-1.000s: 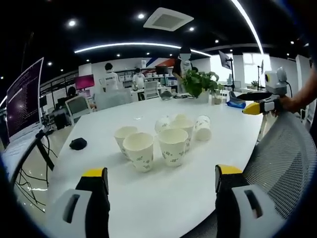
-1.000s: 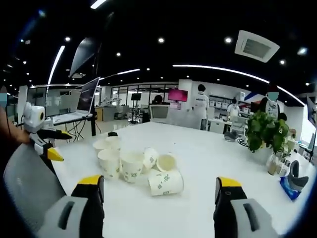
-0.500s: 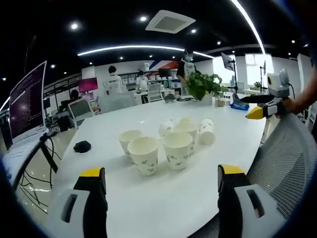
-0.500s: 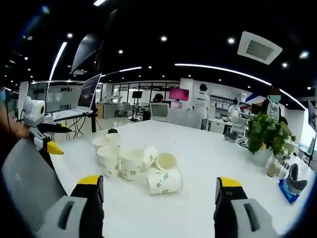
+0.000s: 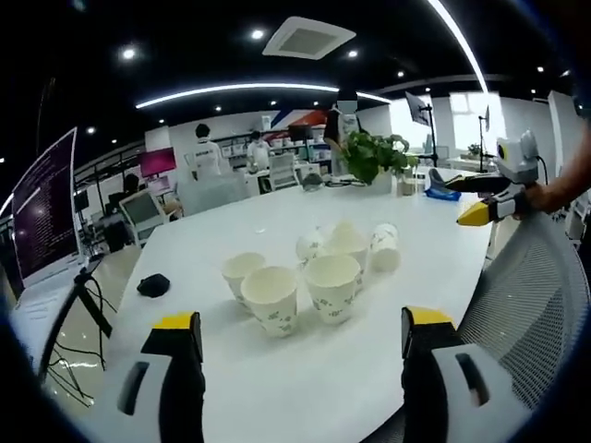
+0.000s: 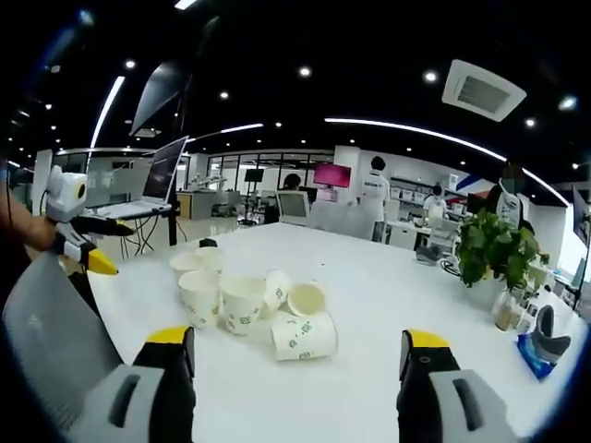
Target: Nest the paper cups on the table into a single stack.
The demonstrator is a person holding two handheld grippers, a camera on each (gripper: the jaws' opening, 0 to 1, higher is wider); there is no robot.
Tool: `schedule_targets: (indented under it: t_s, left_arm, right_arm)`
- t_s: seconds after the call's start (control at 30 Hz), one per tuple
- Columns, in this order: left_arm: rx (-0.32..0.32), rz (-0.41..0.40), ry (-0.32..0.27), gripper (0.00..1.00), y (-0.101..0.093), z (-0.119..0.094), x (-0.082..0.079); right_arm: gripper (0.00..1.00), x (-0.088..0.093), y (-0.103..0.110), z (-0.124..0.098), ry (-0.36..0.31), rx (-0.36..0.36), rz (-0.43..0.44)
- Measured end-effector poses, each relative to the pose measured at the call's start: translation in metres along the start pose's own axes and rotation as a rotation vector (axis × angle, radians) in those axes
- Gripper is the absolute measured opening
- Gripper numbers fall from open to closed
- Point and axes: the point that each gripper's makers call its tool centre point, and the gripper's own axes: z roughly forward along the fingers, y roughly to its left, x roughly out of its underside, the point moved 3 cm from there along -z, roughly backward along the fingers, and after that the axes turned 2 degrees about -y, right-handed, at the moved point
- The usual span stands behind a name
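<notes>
Several white paper cups with green print cluster on the white table [image 5: 305, 388]. In the left gripper view, two upright cups [image 5: 272, 296] [image 5: 332, 285] stand nearest, with another [image 5: 241, 271] behind and one on its side [image 5: 383, 245] further right. My left gripper [image 5: 302, 321] is open, short of the cluster, holding nothing. In the right gripper view, the nearest cup [image 6: 303, 337] lies on its side, with upright cups [image 6: 242, 305] [image 6: 200, 295] to its left. My right gripper [image 6: 297, 339] is open and apart from them. Each gripper appears in the other's view [image 5: 488, 209] [image 6: 85, 259], off the table's edge.
A grey mesh chair back [image 5: 536, 286] [image 6: 46, 318] stands between the two grippers at the table's edge. A potted plant [image 5: 374, 152] [image 6: 494, 242], a black mouse [image 5: 153, 284] and a blue object [image 6: 545, 337] sit on the table. A monitor [image 5: 42, 217] stands to the left. People stand far behind.
Both views have shifted slightly with the hands. The cups have not moved, and both grippers stay open.
</notes>
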Motion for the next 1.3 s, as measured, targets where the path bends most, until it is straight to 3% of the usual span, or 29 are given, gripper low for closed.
schedule_targets:
  t_s: [0.33, 0.8, 1.13, 1.2, 1.3]
  left_arm:
    - [0.082, 0.062, 0.007, 0.81, -0.015, 0.023, -0.015]
    - [0.212, 0.137, 0.055, 0.69, -0.039, 0.059, -0.023]
    - [0.297, 0.183, 0.101, 0.55, -0.046, 0.085, -0.023]
    - [0.299, 0.183, 0.114, 0.49, -0.044, 0.091, -0.022]
    - [0.306, 0.183, 0.140, 0.47, -0.040, 0.100, -0.020]
  right_arm:
    - [0.93, -0.002, 0.003, -0.001, 0.006, 0.002, -0.001]
    - [0.93, 0.001, -0.002, -0.001, 0.008, 0.005, 0.027]
    - [0.93, 0.006, 0.001, 0.001, 0.032, -0.012, 0.030]
    - [0.93, 0.007, 0.001, 0.001, 0.035, -0.016, 0.036]
    - [0.93, 0.008, 0.002, 0.001, 0.045, -0.020, 0.038]
